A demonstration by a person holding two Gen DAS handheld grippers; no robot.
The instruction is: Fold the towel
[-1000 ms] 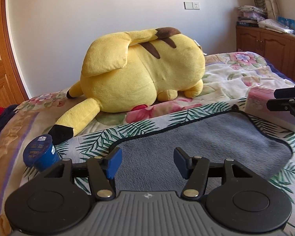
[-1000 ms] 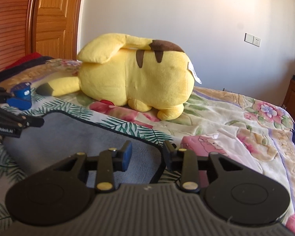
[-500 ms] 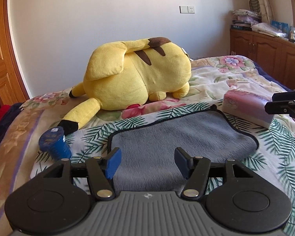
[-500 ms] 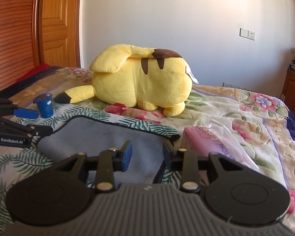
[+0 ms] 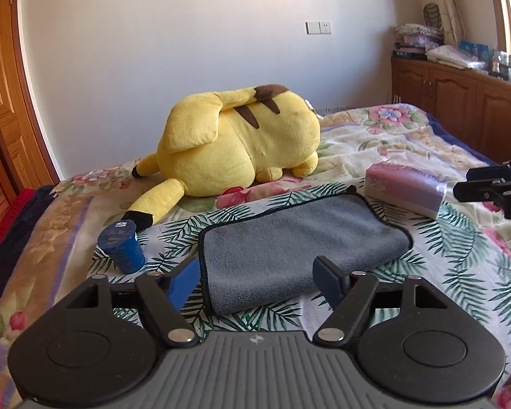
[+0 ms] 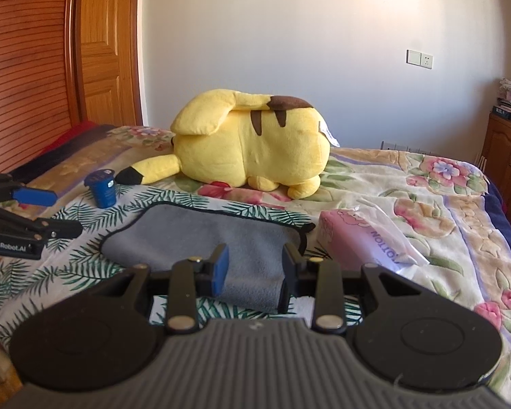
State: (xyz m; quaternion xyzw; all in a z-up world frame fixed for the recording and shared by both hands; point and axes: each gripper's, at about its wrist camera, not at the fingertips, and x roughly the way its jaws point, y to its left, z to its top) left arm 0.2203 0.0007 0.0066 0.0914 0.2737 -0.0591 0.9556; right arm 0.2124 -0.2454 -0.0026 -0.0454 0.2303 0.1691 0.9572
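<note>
A grey towel with a black hem (image 5: pixel 289 242) lies folded flat on the flowered bedspread; it also shows in the right wrist view (image 6: pixel 214 238). My left gripper (image 5: pixel 259 283) is open and empty, hovering above the towel's near left edge. My right gripper (image 6: pixel 253 266) is open and empty, above the towel's near right end. Each gripper shows in the other's view: the right one at the right edge (image 5: pixel 494 187), the left one at the left edge (image 6: pixel 27 214).
A big yellow plush toy (image 5: pixel 235 146) lies behind the towel. A blue cup (image 5: pixel 121 247) stands left of the towel. A pink tissue pack (image 5: pixel 408 187) lies at its right. Wooden cabinets (image 5: pixel 460 102) stand far right, wooden doors (image 6: pixel 34 68) at left.
Both grippers have pulled back and up from the towel. The towel lies still and shows more fully, with its near folded edge in sight.
</note>
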